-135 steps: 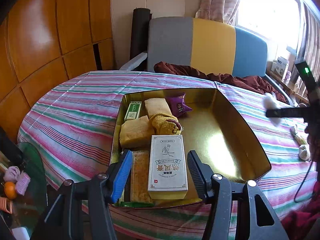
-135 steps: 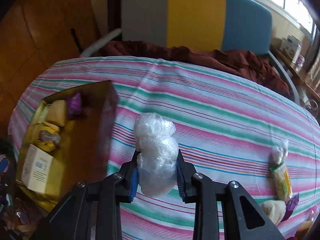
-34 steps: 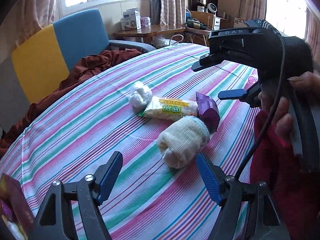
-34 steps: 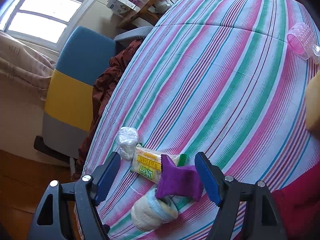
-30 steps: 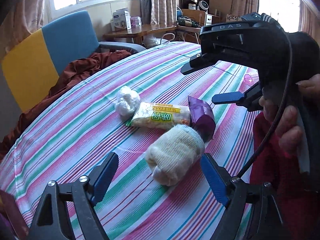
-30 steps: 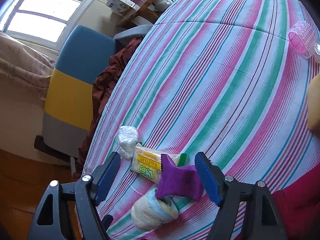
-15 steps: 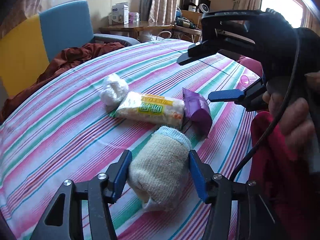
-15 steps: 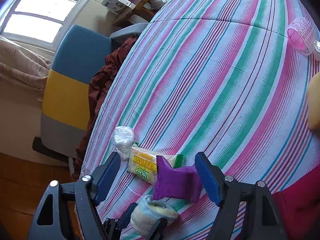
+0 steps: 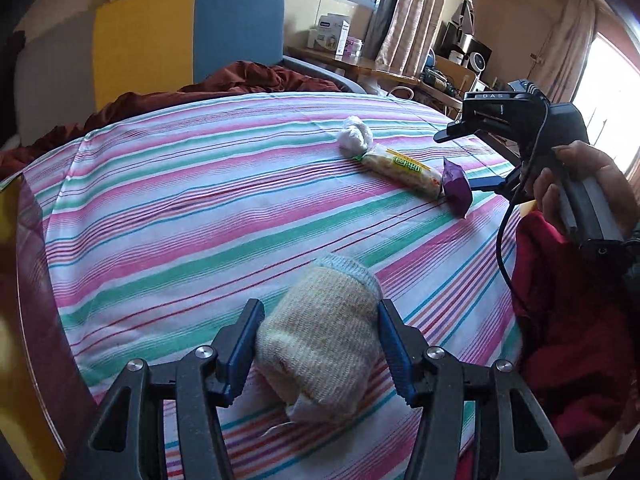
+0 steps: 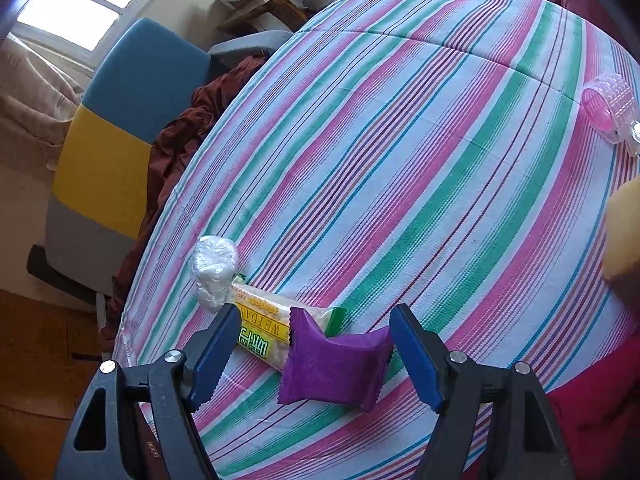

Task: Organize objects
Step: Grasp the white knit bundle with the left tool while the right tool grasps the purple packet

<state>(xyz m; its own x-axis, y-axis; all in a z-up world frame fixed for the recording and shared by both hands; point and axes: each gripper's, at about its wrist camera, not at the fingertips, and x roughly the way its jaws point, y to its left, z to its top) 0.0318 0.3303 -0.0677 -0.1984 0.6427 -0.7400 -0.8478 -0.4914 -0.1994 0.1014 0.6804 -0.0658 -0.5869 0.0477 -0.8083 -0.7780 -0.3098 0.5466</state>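
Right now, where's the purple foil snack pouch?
In the right wrist view the purple foil snack pouch lies on the striped tablecloth between the open right gripper fingers, untouched, overlapping the near end of the yellow-labelled cracker pack.

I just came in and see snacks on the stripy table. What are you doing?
A person is tidying up with two grabber tools. The left gripper has its jaws closed on a rolled cream sock. The right gripper is open, its jaws either side of a purple packet. A yellow snack bar and a clear wrapped bundle wait beside it.

Right gripper jaws apart around purple packet on striped tablecloth.
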